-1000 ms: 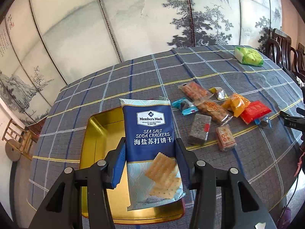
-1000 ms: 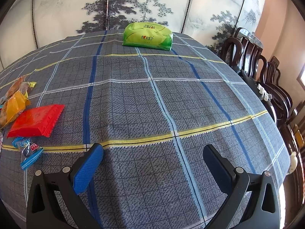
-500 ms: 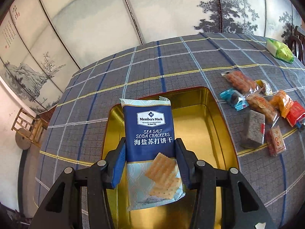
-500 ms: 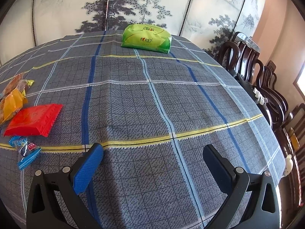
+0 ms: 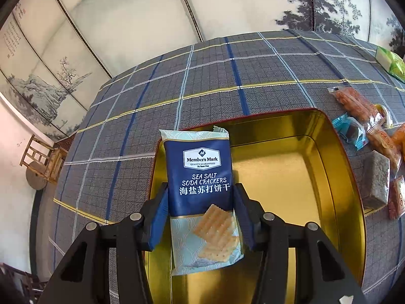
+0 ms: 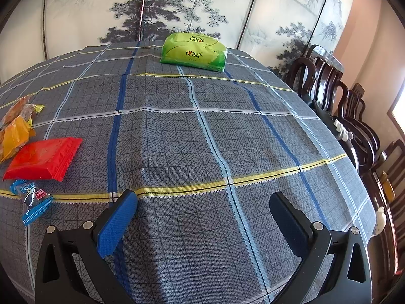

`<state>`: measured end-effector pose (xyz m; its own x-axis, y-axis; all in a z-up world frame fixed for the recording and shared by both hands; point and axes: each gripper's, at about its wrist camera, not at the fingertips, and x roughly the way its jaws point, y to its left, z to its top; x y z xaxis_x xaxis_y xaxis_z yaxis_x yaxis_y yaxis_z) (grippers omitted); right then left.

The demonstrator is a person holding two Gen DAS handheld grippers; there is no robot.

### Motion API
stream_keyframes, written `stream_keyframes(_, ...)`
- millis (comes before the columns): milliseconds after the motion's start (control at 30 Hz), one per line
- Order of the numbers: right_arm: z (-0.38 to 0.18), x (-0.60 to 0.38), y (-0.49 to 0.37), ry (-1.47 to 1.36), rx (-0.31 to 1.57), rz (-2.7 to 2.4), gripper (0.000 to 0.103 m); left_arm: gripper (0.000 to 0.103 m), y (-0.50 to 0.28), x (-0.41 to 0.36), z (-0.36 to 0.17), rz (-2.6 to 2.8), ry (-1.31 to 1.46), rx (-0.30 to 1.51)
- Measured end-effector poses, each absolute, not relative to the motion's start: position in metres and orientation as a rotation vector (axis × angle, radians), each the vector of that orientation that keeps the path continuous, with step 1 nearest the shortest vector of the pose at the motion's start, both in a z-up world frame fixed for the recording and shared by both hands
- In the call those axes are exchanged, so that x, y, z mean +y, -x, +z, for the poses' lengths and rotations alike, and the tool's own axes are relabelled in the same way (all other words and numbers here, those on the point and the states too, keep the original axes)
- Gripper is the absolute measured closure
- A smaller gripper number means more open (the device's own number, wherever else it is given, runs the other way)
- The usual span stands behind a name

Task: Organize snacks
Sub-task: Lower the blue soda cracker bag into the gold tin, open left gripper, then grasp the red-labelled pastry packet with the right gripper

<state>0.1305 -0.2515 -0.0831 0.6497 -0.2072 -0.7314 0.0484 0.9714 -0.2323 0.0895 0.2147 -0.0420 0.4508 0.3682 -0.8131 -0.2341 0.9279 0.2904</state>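
My left gripper (image 5: 201, 217) is shut on a blue pack of sea salt soda crackers (image 5: 202, 192) and holds it upright over the left part of a gold tin tray (image 5: 326, 157). Several loose snacks lie right of the tray: a grey bar (image 5: 374, 182), a blue-wrapped snack (image 5: 350, 131), orange clear packs (image 5: 354, 103). My right gripper (image 6: 202, 220) is open and empty above the plaid tablecloth. In its view a red packet (image 6: 43, 158), a yellow packet (image 6: 16, 136) and a small blue candy (image 6: 31, 200) lie at the left.
A green tissue pack (image 6: 195, 50) lies at the far side of the table, also at the right edge of the left wrist view (image 5: 391, 63). Dark wooden chairs (image 6: 349, 116) line the table's right edge. A painted folding screen (image 6: 177, 5) stands behind.
My left gripper has carried the cracker pack leftward over the tray; the loose snacks now sit far right in its view. The right gripper has barely moved and stays open.
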Motion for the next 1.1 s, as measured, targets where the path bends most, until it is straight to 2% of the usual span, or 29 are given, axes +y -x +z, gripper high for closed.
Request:
stream_keyframes(267,-0.078,-0.258,-0.126,0.148,0.83,-0.122,0.002,0.049,-0.07,0.214,-0.02,0.382,-0.106,0.952)
stream_keyframes(333,-0.061,-0.253,-0.109,0.092,0.771,-0.067,0.015,0.048,-0.051,0.209,-0.004,0.388,-0.089,0.89)
stream_keyframes(367,-0.05,-0.246,-0.099,0.058,0.751,-0.007,0.022,0.044,-0.041,0.207,0.004,0.391,-0.074,0.861)
stream_keyframes(467,-0.024,-0.2,-0.079,0.049,0.759,0.244,0.022,0.035,-0.003,0.201,0.021,0.367,0.02,0.773)
stream_keyframes(567,-0.023,-0.14,-0.068,0.095,0.819,0.438,0.022,0.033,0.036,0.195,0.028,0.35,0.11,0.703)
stream_keyframes(633,-0.03,-0.105,-0.065,0.134,0.842,0.506,0.025,0.032,0.057,0.189,0.026,0.351,0.153,0.677)
stream_keyframes(733,-0.049,-0.071,-0.068,0.154,0.891,0.538,0.036,0.032,0.081,0.192,0.021,0.356,0.191,0.666)
stream_keyframes(1100,-0.076,-0.03,-0.091,0.158,0.969,0.513,0.037,0.027,0.123,0.216,-0.013,0.449,0.264,0.646)
